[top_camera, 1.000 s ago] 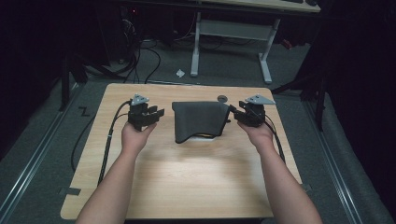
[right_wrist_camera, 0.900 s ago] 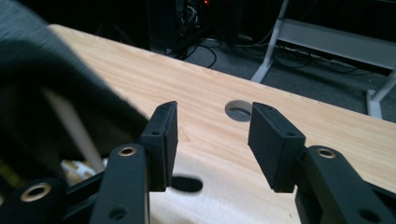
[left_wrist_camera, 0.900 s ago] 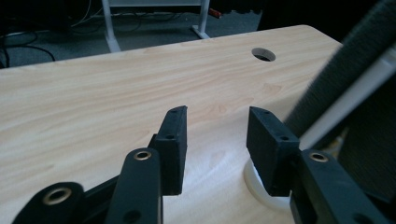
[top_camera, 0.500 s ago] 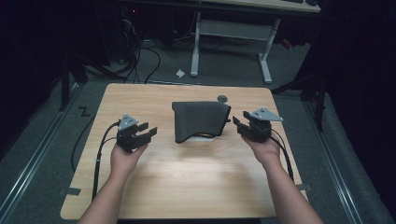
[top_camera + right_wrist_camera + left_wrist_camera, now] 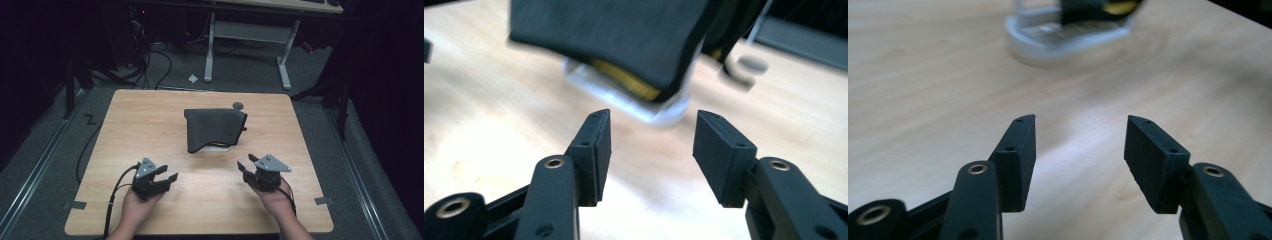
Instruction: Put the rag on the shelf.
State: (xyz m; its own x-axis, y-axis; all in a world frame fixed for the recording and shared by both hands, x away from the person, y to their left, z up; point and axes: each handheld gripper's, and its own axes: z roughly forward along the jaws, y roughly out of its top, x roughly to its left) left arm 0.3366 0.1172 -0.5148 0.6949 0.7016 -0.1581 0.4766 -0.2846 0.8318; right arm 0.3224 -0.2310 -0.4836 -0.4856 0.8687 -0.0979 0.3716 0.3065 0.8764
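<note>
**Both claws drawn back to the near edge, cloth-covered thing left alone mid-worktop**

A second ago my claws flanked the dark cloth, one at each side of it. Now I have pulled both toward me: my left claw [image 5: 167, 178] sits at the near left of the worktop [image 5: 150, 120], my right claw [image 5: 246, 168] at the near right, each well apart from the cloth. Both are released, jaws spread with bare wood showing between them in the left gripper view [image 5: 1080, 145] and the right gripper view [image 5: 651, 145].

The dark cloth [image 5: 215, 129] has not shifted. It lies around the middle of the worktop, a little toward the far side, draped over a clear plastic base [image 5: 664, 112] that peeks out under its near edge. Its long axis runs near to far; the far end is wider, and the near edge lifts at the right corner. In the right gripper view a yellow strip [image 5: 624, 77] shows beneath the cloth. A small dark round disc [image 5: 238, 105] lies just beyond the cloth's far right corner.

The worktop is light wood with rounded corners, standing on grey carpet [image 5: 45, 165]. Beyond it the room is dark, with black cables [image 5: 150, 65] on the floor and the white legs of another desk [image 5: 250, 45].
</note>
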